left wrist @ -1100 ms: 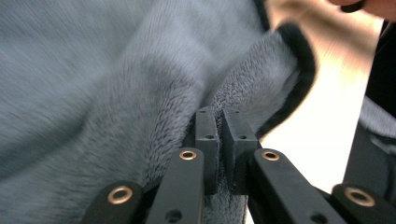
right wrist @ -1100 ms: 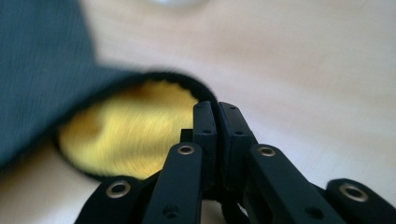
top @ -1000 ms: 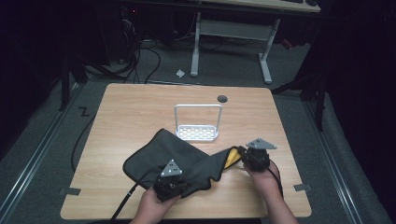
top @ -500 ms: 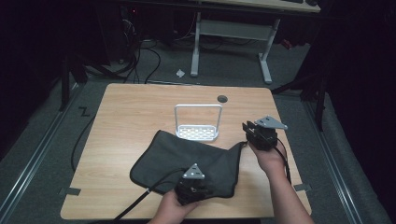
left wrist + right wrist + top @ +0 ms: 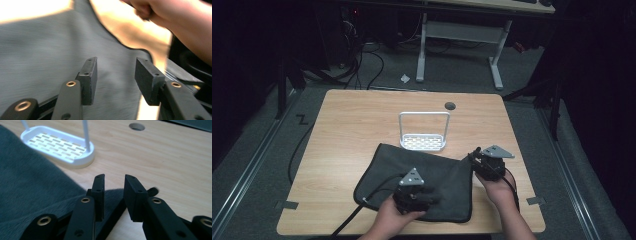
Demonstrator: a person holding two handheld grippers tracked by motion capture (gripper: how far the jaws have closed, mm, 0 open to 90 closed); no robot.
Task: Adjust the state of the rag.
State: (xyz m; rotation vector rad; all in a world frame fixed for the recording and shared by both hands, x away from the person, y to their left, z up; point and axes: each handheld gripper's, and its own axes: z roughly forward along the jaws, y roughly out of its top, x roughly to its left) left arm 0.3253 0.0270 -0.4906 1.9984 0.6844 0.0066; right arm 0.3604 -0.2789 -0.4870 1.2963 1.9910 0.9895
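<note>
One grey cloth, one white rack, two tools.

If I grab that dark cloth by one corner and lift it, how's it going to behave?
The cloth would probably droop and fold, since it lies flat and limp with wavy edges. Its fuzzy nap suggests the pads should grip it without slipping. Pushed, it would likely bunch up on the table rather than slide whole.

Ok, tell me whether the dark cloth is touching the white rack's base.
Touching. In the high view, the dark cloth's far edge meets the white rack's base; the right gripper view shows the cloth against its rim with no wood between.
</note>
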